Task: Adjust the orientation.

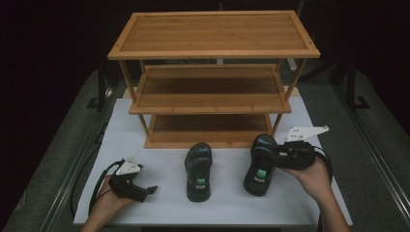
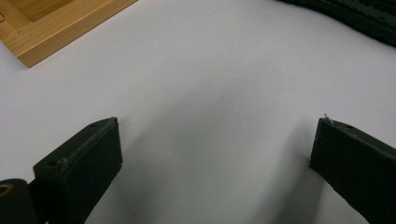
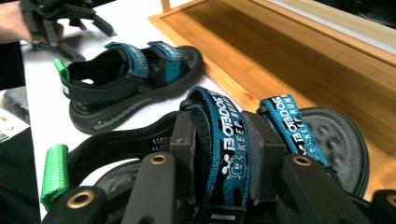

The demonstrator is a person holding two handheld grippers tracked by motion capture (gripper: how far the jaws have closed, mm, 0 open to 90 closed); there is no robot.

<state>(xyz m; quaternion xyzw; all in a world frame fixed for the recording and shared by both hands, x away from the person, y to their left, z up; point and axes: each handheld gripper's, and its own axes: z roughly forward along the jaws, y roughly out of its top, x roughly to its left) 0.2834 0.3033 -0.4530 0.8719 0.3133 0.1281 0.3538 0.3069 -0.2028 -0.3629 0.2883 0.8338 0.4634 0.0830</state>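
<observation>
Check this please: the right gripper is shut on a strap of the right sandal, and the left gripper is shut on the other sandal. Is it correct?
Not quite. In the left gripper view the left gripper is open over the bare white table and holds nothing. The right gripper is indeed shut on a strap of the right sandal; the other sandal lies free.

2 sandals before rack
</observation>
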